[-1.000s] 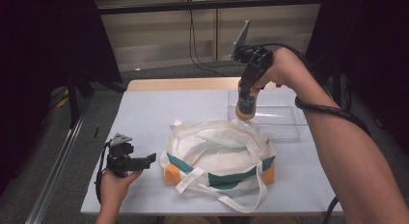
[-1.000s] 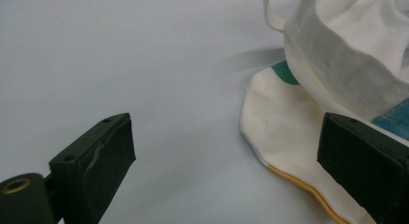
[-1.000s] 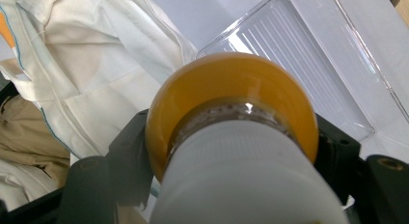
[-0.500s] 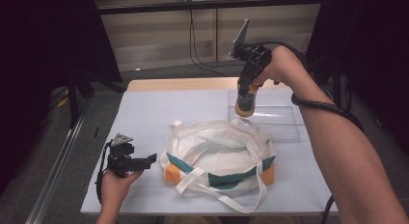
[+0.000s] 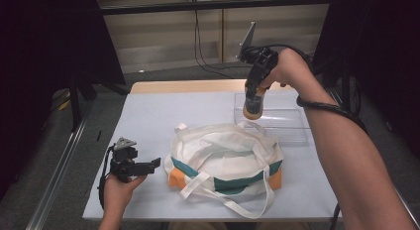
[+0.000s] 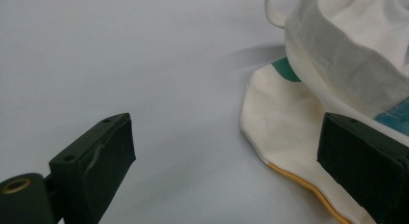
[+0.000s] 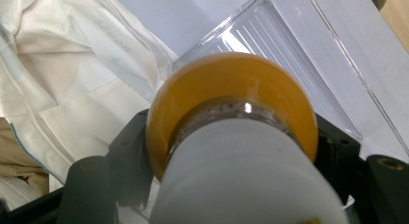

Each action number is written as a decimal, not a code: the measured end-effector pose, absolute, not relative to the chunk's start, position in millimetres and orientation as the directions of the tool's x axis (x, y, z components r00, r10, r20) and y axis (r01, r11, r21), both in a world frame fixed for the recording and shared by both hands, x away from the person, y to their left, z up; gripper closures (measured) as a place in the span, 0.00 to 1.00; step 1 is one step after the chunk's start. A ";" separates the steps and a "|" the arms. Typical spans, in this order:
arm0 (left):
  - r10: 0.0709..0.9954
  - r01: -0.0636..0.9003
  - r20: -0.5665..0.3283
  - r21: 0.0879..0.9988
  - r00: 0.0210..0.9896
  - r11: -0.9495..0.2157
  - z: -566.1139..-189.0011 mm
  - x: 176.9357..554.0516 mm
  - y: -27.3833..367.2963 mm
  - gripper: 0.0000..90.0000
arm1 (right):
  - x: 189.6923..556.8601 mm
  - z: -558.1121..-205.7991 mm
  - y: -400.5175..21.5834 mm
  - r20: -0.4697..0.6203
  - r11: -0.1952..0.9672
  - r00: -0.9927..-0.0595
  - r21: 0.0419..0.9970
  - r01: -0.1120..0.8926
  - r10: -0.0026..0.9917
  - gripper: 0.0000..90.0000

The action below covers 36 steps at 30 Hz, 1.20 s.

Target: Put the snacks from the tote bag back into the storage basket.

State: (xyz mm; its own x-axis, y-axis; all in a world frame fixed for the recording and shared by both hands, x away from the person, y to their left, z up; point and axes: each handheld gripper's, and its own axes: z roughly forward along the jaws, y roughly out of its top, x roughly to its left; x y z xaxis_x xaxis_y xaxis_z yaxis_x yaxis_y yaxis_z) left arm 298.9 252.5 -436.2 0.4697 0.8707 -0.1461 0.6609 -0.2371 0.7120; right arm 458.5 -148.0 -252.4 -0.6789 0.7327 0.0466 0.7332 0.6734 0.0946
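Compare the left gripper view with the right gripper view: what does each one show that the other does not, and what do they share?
Left gripper view alone: two black jaws standing wide apart with nothing between them, above a bare stretch of the pale grey table surface, and the bag's yellow-orange bottom edge.

Right gripper view alone: the right gripper closed on an orange bottle with a white ribbed cap, and a clear ridged plastic tray behind it.

Both: the white fabric tote bag with teal trim and the table surface.

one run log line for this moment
right gripper: shut on bottle, above clear tray | left gripper: open, beside bag
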 end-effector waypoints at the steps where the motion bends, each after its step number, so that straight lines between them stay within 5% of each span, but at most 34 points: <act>1: 0.872 0.661 -0.144 0.712 0.468 -0.237 -436.2 299.0 252.6 0.07 | 459.1 -253.3 -147.9 0.047 0.671 -0.677 0.095 0.735 0.735 0.33; 36: 0.876 0.655 -0.144 0.721 0.460 -0.226 -434.6 299.3 254.1 0.07 | 470.9 -286.1 -137.3 0.051 0.683 -0.688 0.081 0.725 0.724 0.33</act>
